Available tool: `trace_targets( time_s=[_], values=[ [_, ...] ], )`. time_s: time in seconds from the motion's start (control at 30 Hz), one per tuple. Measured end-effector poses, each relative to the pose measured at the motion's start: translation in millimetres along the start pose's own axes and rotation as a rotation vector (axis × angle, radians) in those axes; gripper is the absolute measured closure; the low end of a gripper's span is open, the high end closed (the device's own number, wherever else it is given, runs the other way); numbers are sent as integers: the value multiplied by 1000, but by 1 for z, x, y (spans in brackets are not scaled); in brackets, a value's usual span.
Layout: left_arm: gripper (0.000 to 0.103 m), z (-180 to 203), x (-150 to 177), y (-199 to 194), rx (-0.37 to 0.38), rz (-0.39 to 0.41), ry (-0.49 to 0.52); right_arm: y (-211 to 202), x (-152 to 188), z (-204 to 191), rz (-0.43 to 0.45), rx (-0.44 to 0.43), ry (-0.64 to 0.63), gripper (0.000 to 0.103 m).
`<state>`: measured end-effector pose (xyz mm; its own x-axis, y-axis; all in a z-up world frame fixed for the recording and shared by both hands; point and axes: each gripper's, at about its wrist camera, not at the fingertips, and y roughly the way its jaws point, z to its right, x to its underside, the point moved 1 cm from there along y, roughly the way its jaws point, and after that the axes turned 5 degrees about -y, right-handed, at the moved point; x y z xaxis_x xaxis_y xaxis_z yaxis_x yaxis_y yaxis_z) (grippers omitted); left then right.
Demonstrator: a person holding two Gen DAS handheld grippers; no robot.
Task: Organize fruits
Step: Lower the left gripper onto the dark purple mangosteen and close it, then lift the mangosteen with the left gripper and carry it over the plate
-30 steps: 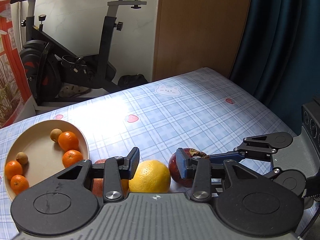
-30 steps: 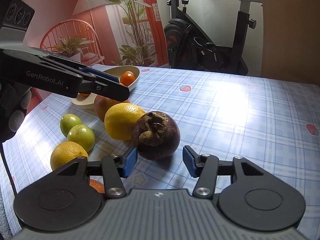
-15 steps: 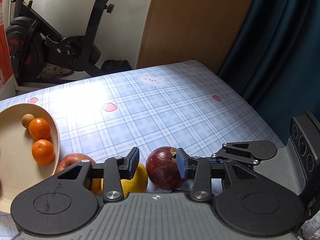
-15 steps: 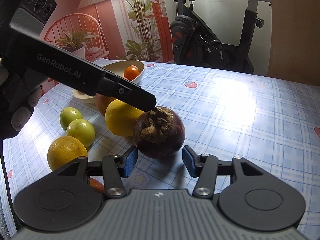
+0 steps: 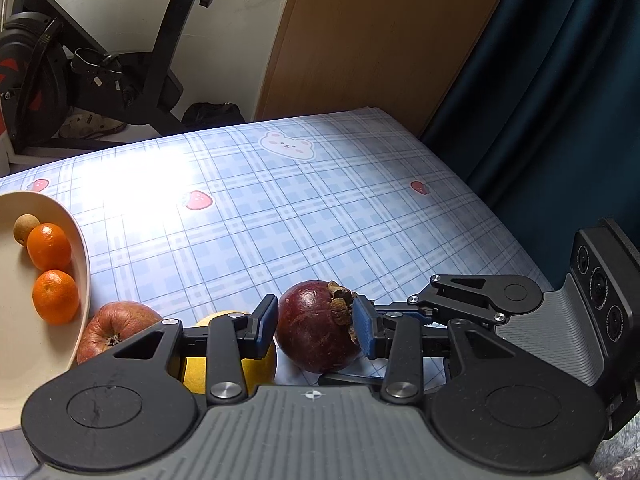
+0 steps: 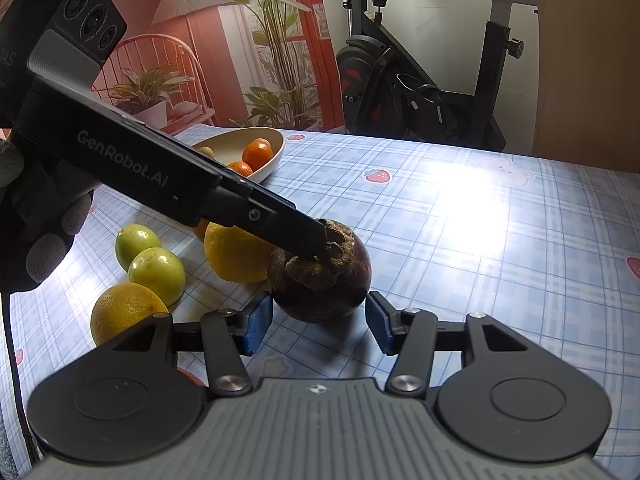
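Left gripper (image 5: pixel 314 326): its blue pads (image 5: pixel 267 320) are bracketing the purple fruit (image 5: pixel 308 340) on either side, lying at or almost on the skin. Whether they are pressing or merely flanking it cannot be told. Right gripper (image 6: pixel 317 326): its jaws are opening, and both pads are standing clear of the fruit. The fruit is sitting just ahead of the tips with its near side reaching into the gap between them. The right wrist view is showing one left finger lying across the dry crown of the fruit, with a gloved hand (image 6: pixel 44 240) holding that tool at the left edge. The purple fruit is resting on the checked table (image 5: pixel 320 208), touching or nearly touching a yellow orange (image 6: pixel 234 254) to its left. An apple (image 5: pixel 116 326) is lying further left, against the wall of the cream bowl (image 5: pixel 82 248). The bowl is holding tangerines (image 5: pixel 49 246). Two green fruits (image 6: pixel 156 270) and another orange are lying loose at the near left. Assessment: the step in hand is the pick-up of the purple fruit by the left gripper, with the right one giving way. The next move is calling for a firm but gentle squeeze low on the round body, not on the crown. A straight lift is then needed, so that the neighbouring orange is not sent rolling.
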<state>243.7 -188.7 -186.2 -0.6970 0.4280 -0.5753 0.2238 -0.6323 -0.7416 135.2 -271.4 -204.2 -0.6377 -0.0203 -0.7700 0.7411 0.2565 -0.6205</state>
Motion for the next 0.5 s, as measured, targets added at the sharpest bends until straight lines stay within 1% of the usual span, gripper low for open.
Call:
trace_targets(
  time_s=[0.2,0.5],
  values=[
    [58,-4,-4,4,30,-17,-29,4,-2,3,2,-1,-2,44],
    [60,-4,-3,2,39,-10,-27,2,1,4,14,-11,3,45]
  ],
)
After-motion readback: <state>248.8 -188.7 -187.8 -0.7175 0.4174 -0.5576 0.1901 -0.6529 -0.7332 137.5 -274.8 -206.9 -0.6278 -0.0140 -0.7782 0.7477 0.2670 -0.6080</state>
